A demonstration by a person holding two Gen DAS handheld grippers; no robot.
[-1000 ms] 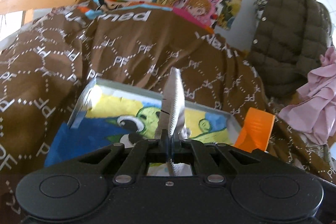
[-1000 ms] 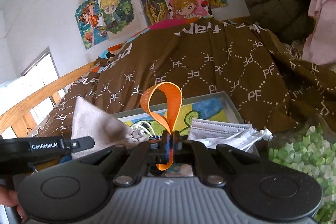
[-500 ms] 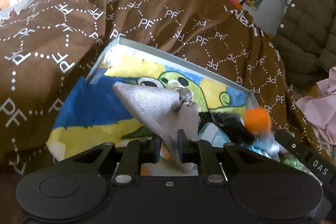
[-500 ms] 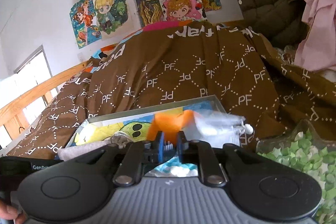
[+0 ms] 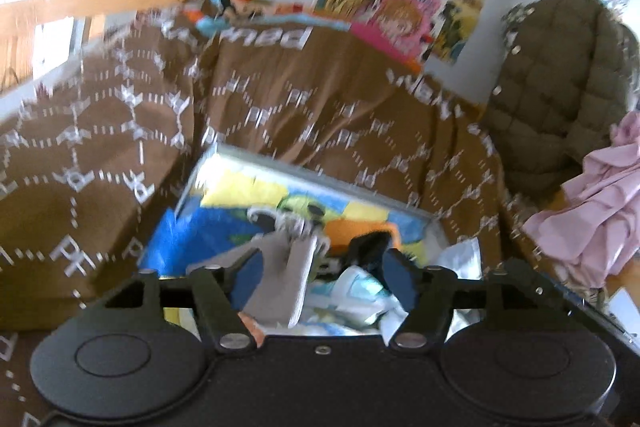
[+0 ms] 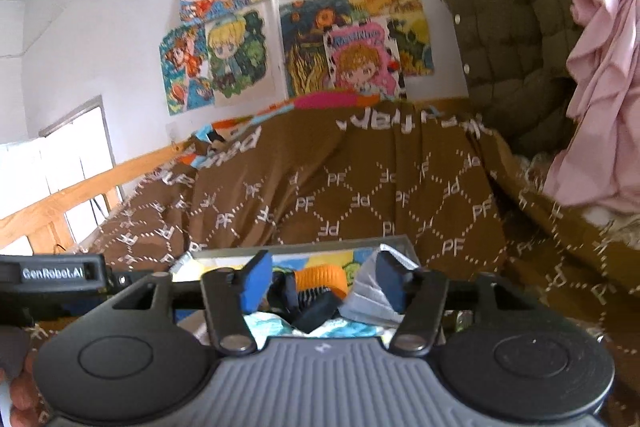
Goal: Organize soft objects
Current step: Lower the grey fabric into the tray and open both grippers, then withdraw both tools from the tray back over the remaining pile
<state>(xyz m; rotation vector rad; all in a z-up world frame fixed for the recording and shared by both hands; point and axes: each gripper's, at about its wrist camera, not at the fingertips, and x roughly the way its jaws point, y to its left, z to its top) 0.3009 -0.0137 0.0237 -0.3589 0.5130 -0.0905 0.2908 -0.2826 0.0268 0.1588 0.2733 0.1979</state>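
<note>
Both the left gripper (image 5: 322, 273) and right gripper (image 6: 318, 285) gape released, the grey fabric pouch (image 5: 286, 277) and orange looped strap (image 6: 320, 277) already lying in the cartoon-printed shallow box (image 5: 304, 173), so little appears left.

Shallow box (image 5: 320, 169) on the blanket (image 5: 280, 115), soft things inside it.

In the left wrist view the cloth pouch (image 5: 288, 267) lies in the box toward its left; the strap (image 5: 360, 231) is right of it, the face masks (image 5: 460, 255) at the box's right end; behind the blanket, the posters (image 6: 304, 39) on the wall; the padded jacket (image 5: 560, 87) hangs at right, the ruffled garment (image 5: 592, 195) in front of it.
</note>
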